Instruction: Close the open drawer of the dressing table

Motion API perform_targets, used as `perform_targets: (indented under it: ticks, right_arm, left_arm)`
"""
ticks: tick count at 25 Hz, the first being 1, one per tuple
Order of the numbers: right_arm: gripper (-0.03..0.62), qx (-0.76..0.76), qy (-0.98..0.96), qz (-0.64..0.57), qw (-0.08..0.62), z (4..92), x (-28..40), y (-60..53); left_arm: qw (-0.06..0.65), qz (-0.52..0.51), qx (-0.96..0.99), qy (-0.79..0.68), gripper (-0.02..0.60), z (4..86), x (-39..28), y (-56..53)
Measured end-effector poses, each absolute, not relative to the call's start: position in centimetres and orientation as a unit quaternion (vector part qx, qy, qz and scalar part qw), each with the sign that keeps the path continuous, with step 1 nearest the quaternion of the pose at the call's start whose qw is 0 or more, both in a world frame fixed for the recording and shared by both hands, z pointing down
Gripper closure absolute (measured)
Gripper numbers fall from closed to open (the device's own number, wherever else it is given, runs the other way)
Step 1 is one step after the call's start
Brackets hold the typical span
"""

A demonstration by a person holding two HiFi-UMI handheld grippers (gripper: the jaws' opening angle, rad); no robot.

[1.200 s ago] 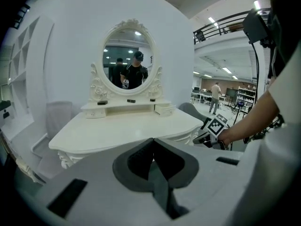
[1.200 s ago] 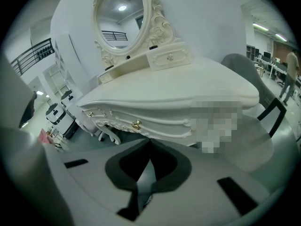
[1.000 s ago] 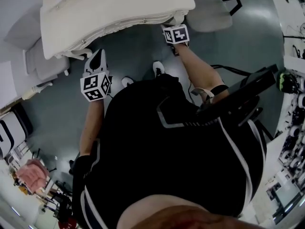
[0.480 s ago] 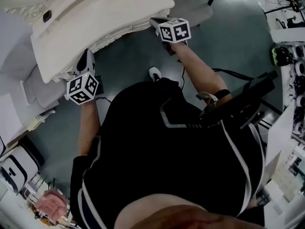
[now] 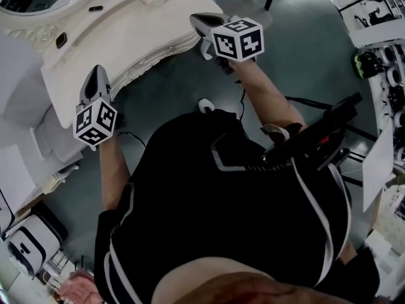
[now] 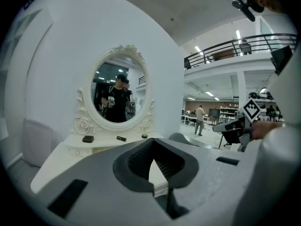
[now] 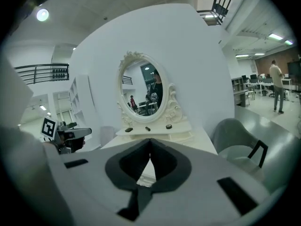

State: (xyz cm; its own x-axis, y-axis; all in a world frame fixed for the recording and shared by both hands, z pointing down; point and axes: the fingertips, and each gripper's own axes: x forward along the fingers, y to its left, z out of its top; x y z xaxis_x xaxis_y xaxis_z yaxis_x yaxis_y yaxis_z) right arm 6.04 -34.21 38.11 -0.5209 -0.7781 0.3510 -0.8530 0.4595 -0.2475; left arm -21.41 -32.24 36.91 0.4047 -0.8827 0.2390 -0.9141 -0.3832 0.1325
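Dressing table (image 5: 126, 33) has the left gripper (image 5: 95, 70) and right gripper (image 5: 199, 19) at its near front edge, each claw's jaws together and empty.

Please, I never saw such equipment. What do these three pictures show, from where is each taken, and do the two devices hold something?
No robot is here: a person in black holds a hand tool with tongs in each hand. One picture comes from a camera on the person's head, looking down; the other two come from cameras riding on the tools. The left tongs and the right tongs are both shut and hold nothing. Before them stands a white dressing table with an oval mirror. Three small dark items lie on it below the mirror. I cannot make out the drawer here.
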Motion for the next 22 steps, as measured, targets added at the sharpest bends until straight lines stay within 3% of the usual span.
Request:
perform_targets:
  ticks: [8, 22]
  right_arm:
    - [0.589, 0.498, -0.854, 0.135, 0.070, 31.5, 6.5, -34.4]
    - [0.591, 0.508, -0.853, 0.096, 0.071, 28.8, 7.9, -34.8]
  left_arm:
    - [0.101, 0.036, 0.830, -0.547, 0.578, 32.8, -21.7, -32.9]
    - [0.054, 0.040, 0.822, -0.566, 0.578, 30.3, -21.2, -33.5]
